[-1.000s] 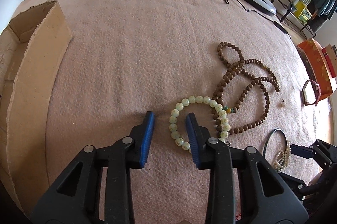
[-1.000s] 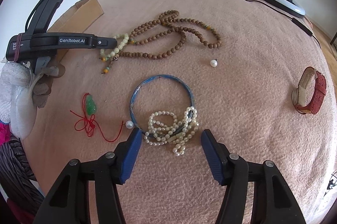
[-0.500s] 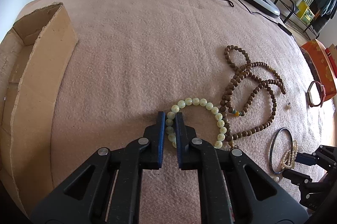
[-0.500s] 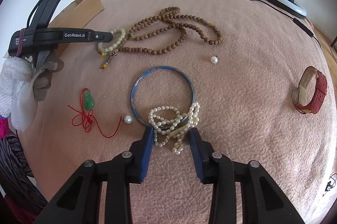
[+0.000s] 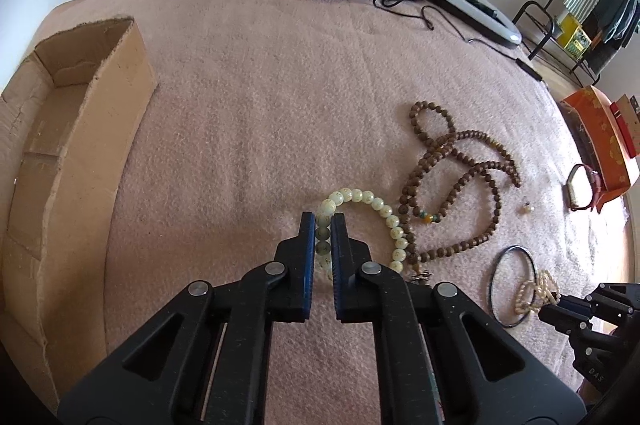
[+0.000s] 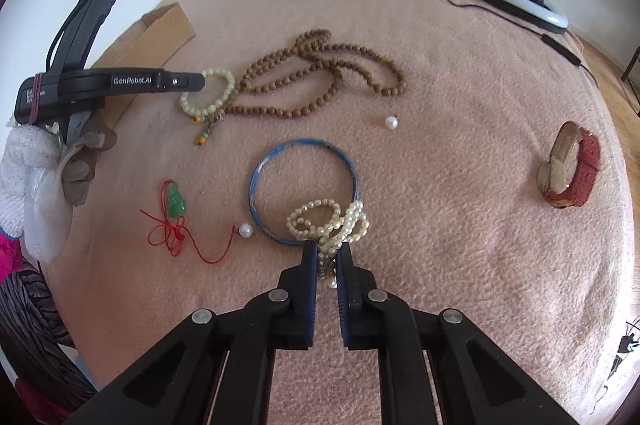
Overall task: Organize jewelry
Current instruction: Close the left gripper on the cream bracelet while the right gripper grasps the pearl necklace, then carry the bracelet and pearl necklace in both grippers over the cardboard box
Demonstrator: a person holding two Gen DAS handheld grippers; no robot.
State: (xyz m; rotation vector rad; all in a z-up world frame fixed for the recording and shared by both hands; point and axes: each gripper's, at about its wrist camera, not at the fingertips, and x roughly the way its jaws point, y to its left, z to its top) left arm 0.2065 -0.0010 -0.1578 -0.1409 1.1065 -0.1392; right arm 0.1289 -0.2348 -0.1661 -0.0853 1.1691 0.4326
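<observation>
Now both tongs are clamped on jewelry lying on the pink blanket (image 5: 280, 105). Seen from the left wrist, the left tongs (image 5: 323, 221) are pinched narrow on the near-left arc of the pale green bead bracelet (image 5: 376, 203), with 2 or 3 beads caught between the blue pads; the rest of the loop curves away to the right and touches the brown bead necklace (image 5: 460, 193). An open cardboard box (image 5: 80, 129) sits at the left edge of that view, well apart from the bracelet.

Seen from the right wrist, the right tongs (image 6: 325, 249) are closed tight on the near end of the pearl strand (image 6: 332, 221), which lies bunched over the near rim of the blue bangle (image 6: 256, 185). Just left of the bangle lies a loose pearl (image 6: 245, 230), and further left a green pendant (image 6: 177, 202) on red cord. Another loose pearl (image 6: 392, 122) rests beyond the bangle, near the brown necklace. A red-strapped watch (image 6: 572, 165) stands on its side at the far right, well apart from everything else.
</observation>
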